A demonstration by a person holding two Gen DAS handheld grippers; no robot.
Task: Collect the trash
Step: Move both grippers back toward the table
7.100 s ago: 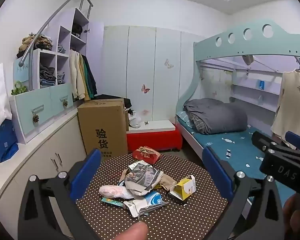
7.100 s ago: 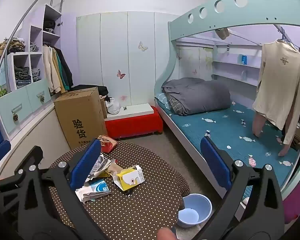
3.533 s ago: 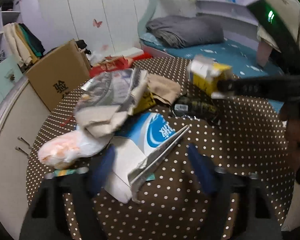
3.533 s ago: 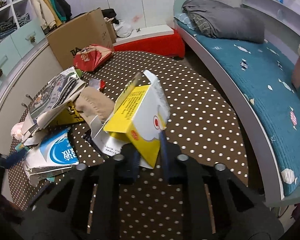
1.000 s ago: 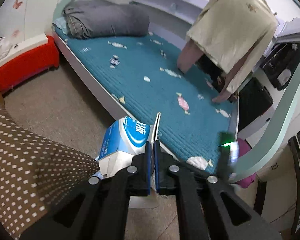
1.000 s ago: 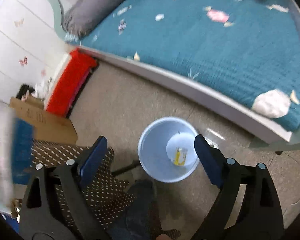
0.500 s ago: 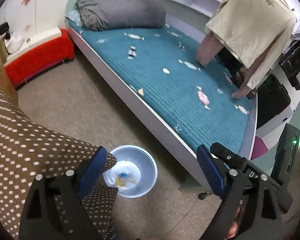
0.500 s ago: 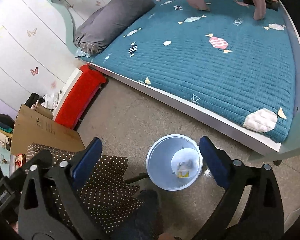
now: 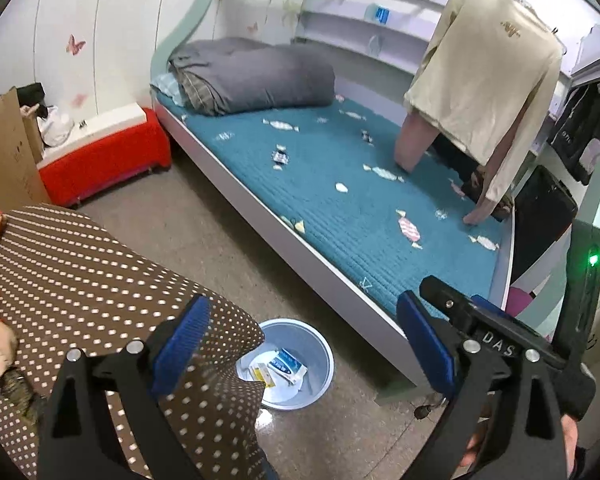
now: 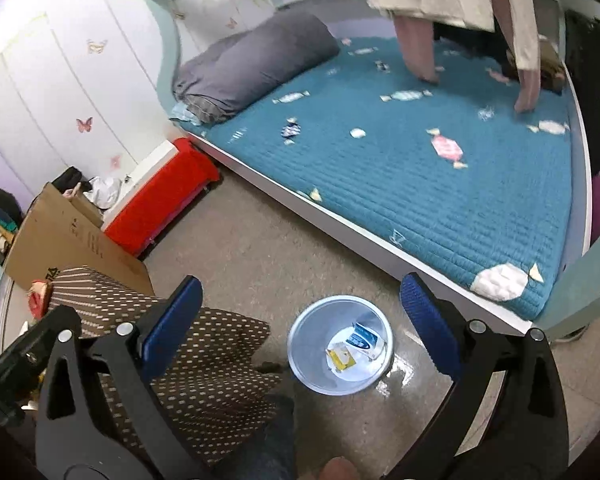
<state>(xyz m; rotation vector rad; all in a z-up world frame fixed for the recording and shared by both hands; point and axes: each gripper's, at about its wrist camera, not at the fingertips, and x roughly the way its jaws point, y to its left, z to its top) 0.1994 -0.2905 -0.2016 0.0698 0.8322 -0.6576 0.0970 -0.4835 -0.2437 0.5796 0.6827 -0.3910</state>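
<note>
Left gripper (image 9: 302,334) and right gripper (image 10: 302,316) gape empty; blue-white pack (image 10: 363,339) lies in bin (image 10: 300,344), yellow carton (image 10: 341,358) at its 7 o'clock.

Left gripper (image 9: 300,332) hangs open and empty above the pale blue bin (image 9: 324,372), which holds a blue-white packet (image 9: 287,365) and a yellow box (image 9: 261,372), beside the dotted table (image 9: 80,264).
</note>
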